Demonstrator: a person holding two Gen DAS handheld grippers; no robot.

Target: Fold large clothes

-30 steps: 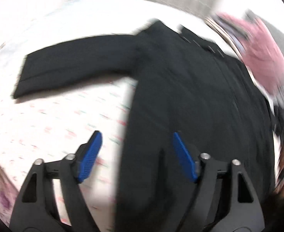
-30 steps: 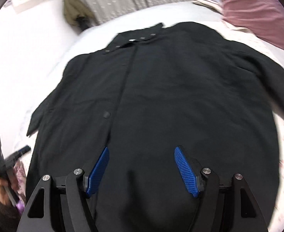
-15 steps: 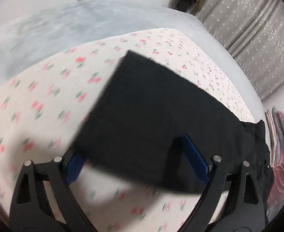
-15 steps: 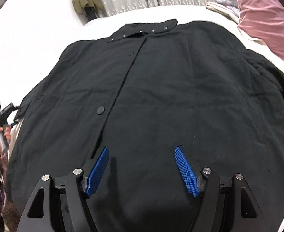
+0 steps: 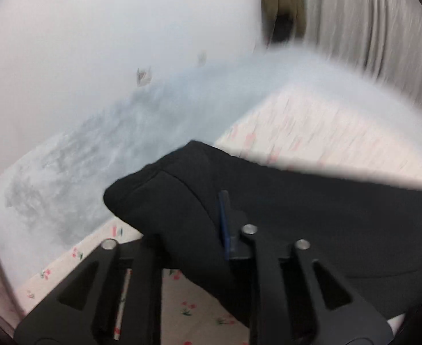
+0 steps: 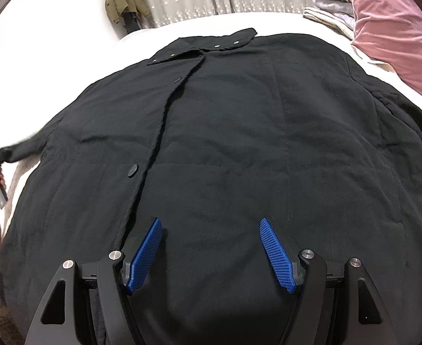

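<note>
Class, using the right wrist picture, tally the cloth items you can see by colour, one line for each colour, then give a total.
Black: 1, the coat spread on the bed
Olive green: 1, the jacket hanging by the curtain
Pink: 1, the pillow
Grey: 1, the folded blanket
Total: 4

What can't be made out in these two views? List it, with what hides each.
- Left wrist: the left claw has one blue finger hidden under the coat sleeve.
- Left wrist: the curtain pattern is lost to motion blur.
- Right wrist: the coat hem is hidden behind the open right claw.
</note>
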